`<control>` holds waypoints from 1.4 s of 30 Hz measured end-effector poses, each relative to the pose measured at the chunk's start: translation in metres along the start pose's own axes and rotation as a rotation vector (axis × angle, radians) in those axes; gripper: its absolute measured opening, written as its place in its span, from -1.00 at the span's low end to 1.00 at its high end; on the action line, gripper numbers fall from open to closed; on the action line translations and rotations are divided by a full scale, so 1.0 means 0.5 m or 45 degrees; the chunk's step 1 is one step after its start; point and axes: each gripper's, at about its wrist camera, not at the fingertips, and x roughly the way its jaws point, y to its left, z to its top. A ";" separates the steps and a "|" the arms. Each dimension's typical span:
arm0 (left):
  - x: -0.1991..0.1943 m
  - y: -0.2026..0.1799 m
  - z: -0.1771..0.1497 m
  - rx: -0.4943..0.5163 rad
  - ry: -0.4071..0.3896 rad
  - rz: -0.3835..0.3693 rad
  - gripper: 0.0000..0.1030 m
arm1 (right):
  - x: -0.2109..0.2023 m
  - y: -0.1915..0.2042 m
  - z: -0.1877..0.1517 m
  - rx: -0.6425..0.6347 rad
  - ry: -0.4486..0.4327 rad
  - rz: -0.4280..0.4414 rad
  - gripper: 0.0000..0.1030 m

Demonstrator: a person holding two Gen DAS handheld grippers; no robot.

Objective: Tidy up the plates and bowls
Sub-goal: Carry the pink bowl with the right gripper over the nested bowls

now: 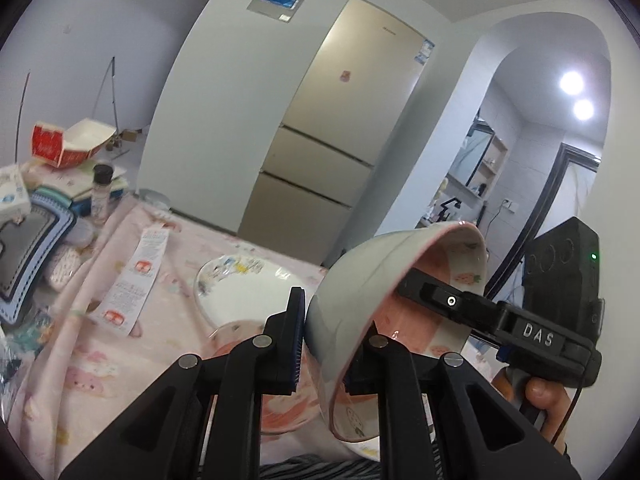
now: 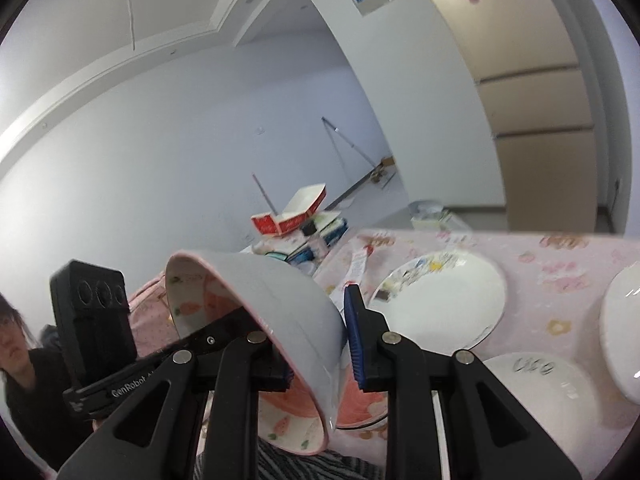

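A bowl (image 1: pixel 360 280), grey outside and pink inside with a strawberry print, hangs tilted above the table. My left gripper (image 1: pixel 324 356) is shut on the near part of its wall, one pad outside and one inside. My right gripper (image 1: pixel 412 288) comes in from the right and clamps the opposite rim. The right wrist view has the same bowl (image 2: pixel 280 292) in my right gripper (image 2: pixel 318 356), and my left gripper (image 2: pixel 224 328) grips its far side. A pink bowl (image 2: pixel 360 404) sits on the table under it. Beyond lie a printed white plate (image 1: pixel 248 284) (image 2: pixel 440 300) and another plate (image 2: pixel 540 384).
The table wears a pink printed cloth (image 1: pixel 132 360). Clutter fills its left end: a red-and-white carton (image 1: pixel 68 144), a small bottle (image 1: pixel 102 192), boxes. A white dish (image 2: pixel 624 328) is at the right edge. A fridge (image 1: pixel 332 128) stands behind. A person (image 2: pixel 24 360) is at the left.
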 end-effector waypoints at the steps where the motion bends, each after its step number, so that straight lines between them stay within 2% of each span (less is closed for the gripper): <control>1: 0.006 0.015 -0.011 -0.012 0.015 0.016 -0.70 | 0.010 -0.007 -0.006 0.026 0.012 0.018 -0.59; 6: 0.039 0.053 -0.043 -0.040 0.046 0.051 -0.70 | 0.053 -0.035 -0.039 0.058 0.060 0.019 -0.59; 10: 0.052 0.062 -0.059 -0.049 0.046 0.068 -0.70 | 0.070 -0.069 -0.057 0.118 0.080 0.067 -0.59; 13: 0.065 0.066 -0.064 -0.034 0.064 0.112 -0.70 | 0.089 -0.082 -0.067 0.134 0.100 0.062 -0.59; 15: 0.075 0.077 -0.070 -0.070 0.072 0.124 -0.70 | 0.101 -0.088 -0.071 0.142 0.108 0.054 -0.59; 18: 0.090 0.089 -0.077 -0.099 0.097 0.132 -0.70 | 0.104 -0.072 -0.077 0.050 0.076 -0.028 -0.59; 24: 0.104 0.077 -0.093 0.019 0.078 0.319 -0.70 | 0.135 -0.067 -0.088 0.001 0.140 -0.067 -0.59; 34: 0.124 0.087 -0.111 0.012 0.114 0.376 -0.70 | 0.151 -0.050 -0.108 -0.108 0.173 -0.188 -0.60; 40: 0.128 0.078 -0.114 0.042 0.112 0.412 -0.70 | 0.163 -0.012 -0.122 -0.311 0.186 -0.330 -0.59; 42: 0.127 0.076 -0.114 0.048 0.107 0.421 -0.70 | 0.164 -0.010 -0.126 -0.341 0.192 -0.345 -0.59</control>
